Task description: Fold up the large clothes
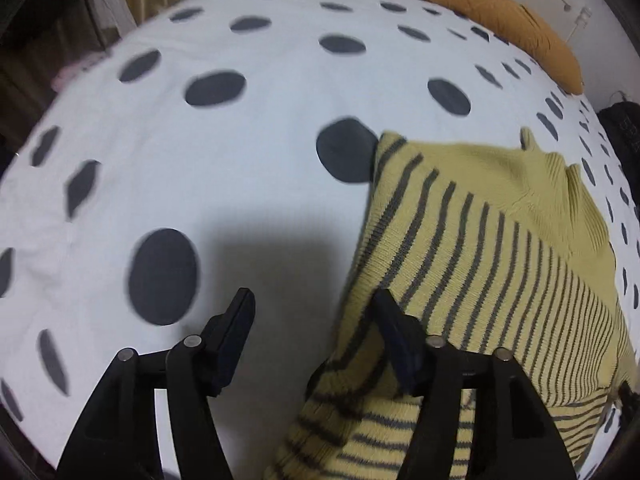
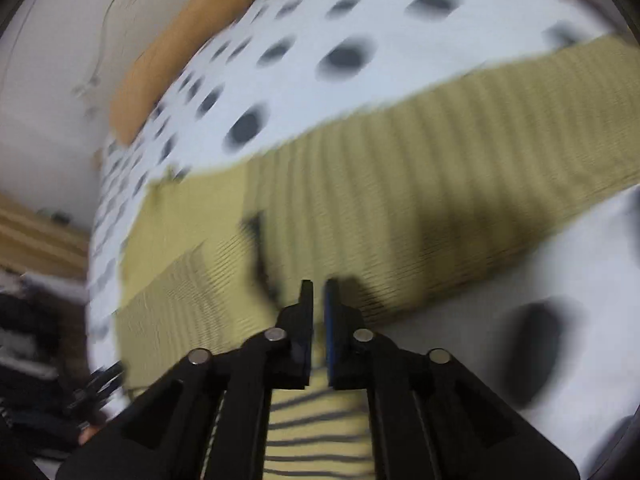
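A yellow knit sweater with dark stripes (image 1: 472, 248) lies partly folded on the white bedspread with dark dots (image 1: 248, 128). My left gripper (image 1: 314, 300) is open above the sweater's left edge; its right finger is over the knit, its left finger over the bedspread. In the blurred right wrist view the sweater (image 2: 400, 184) stretches across the bed. My right gripper (image 2: 319, 286) is nearly closed, and striped fabric (image 2: 316, 420) shows between and below the fingers; I cannot tell whether it is pinched.
An orange pillow (image 1: 480, 12) lies at the bed's far side, also in the right wrist view (image 2: 176, 56). A white wall with a cable (image 1: 576, 16) is behind it. Dark items (image 2: 36, 360) sit beside the bed at the left.
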`<action>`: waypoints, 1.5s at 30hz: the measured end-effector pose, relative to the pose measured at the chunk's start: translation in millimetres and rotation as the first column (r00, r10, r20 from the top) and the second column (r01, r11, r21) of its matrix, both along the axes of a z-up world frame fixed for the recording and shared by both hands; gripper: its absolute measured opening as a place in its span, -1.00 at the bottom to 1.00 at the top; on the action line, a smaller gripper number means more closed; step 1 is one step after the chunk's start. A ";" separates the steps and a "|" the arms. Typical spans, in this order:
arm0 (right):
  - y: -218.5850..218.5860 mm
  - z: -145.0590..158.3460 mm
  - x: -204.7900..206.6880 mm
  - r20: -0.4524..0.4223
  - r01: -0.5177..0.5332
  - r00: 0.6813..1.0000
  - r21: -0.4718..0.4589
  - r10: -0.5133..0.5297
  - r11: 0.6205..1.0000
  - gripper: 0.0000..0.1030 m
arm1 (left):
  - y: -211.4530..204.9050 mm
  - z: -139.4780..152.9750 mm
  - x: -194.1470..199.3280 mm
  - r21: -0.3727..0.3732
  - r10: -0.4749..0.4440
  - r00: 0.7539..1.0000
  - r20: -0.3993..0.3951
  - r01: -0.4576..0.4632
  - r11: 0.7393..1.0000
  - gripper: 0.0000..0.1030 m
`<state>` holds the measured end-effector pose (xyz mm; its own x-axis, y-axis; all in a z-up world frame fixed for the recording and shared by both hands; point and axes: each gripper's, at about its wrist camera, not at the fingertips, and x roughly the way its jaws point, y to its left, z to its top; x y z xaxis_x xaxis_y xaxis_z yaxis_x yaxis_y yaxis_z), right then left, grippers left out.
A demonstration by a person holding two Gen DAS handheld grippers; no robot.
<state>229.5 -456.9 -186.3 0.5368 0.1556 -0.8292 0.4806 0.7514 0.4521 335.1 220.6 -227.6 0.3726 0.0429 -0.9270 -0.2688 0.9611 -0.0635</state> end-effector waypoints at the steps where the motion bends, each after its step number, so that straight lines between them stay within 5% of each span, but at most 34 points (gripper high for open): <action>1: -30.4 11.4 -20.0 0.020 0.056 0.998 -0.028 -0.056 0.998 -0.51 | -6.6 10.0 -5.6 -0.010 -0.022 1.000 0.020 0.023 1.000 0.16; 2: -51.4 14.1 -35.9 0.033 0.101 0.994 -0.026 -0.100 0.995 -0.01 | -17.6 19.2 -10.0 -0.029 -0.057 0.997 0.042 0.058 0.998 0.16; 4: -105.4 17.1 -75.5 0.055 0.251 0.967 -0.018 -0.250 0.968 0.39 | -40.1 29.9 -15.3 -0.053 -0.111 0.992 0.066 0.115 0.992 0.16; 8: -179.2 13.8 -118.3 0.056 0.436 0.899 -0.031 -0.434 0.899 0.39 | -95.0 27.9 -12.0 -0.063 -0.223 0.972 0.072 0.227 0.972 0.19; 13: -237.4 -2.0 -119.1 0.055 0.520 0.854 -0.046 -0.518 0.853 0.38 | -117.8 -28.0 -4.9 -0.026 -0.257 0.966 -0.036 0.256 0.966 0.24; 16: -251.7 -13.2 -109.7 0.062 0.551 0.834 -0.030 -0.549 0.834 0.31 | -124.9 -37.8 -1.2 0.023 -0.266 0.963 -0.039 0.267 0.963 0.33; 20: -265.2 -12.7 -93.4 0.128 0.495 0.860 0.031 -0.494 0.868 -0.64 | -123.2 -42.7 8.0 -0.009 -0.253 0.966 -0.057 0.253 0.968 0.38; 23: -255.8 4.5 -88.1 0.253 0.455 0.841 0.151 -0.479 0.878 -0.71 | -125.1 -45.2 7.8 -0.004 -0.261 0.964 -0.048 0.261 0.965 0.41; 30: -110.8 75.3 -27.8 0.500 0.055 0.844 0.282 -0.196 0.958 -0.71 | -114.3 -43.5 11.6 -0.071 -0.248 0.969 -0.011 0.247 0.967 0.44; 35: 69.6 74.0 47.5 0.517 -0.284 0.851 0.311 0.089 0.907 -0.71 | -86.6 -29.0 6.3 -0.232 -0.224 0.974 0.032 0.226 0.946 0.39; 40: 228.2 5.0 101.4 0.386 -0.437 0.872 0.342 0.300 0.832 -0.65 | -51.5 -19.0 1.2 -0.347 -0.170 0.984 0.052 0.177 0.921 0.38; 43: 284.1 -54.2 122.4 0.153 -0.462 0.886 0.360 0.437 0.811 -0.61 | -41.7 -22.0 3.4 -0.386 -0.164 0.985 0.047 0.169 0.907 0.38; 45: 296.8 -53.9 115.8 0.128 -0.495 0.868 0.281 0.479 0.822 -0.60 | -43.3 -19.9 2.3 -0.386 -0.167 0.985 0.045 0.171 0.906 0.38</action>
<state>345.3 -160.1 -240.2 0.3651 0.6400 -0.6761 0.0585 0.7090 0.7028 337.3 177.3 -247.5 0.3523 -0.3829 -0.8540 -0.1020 0.8913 -0.4417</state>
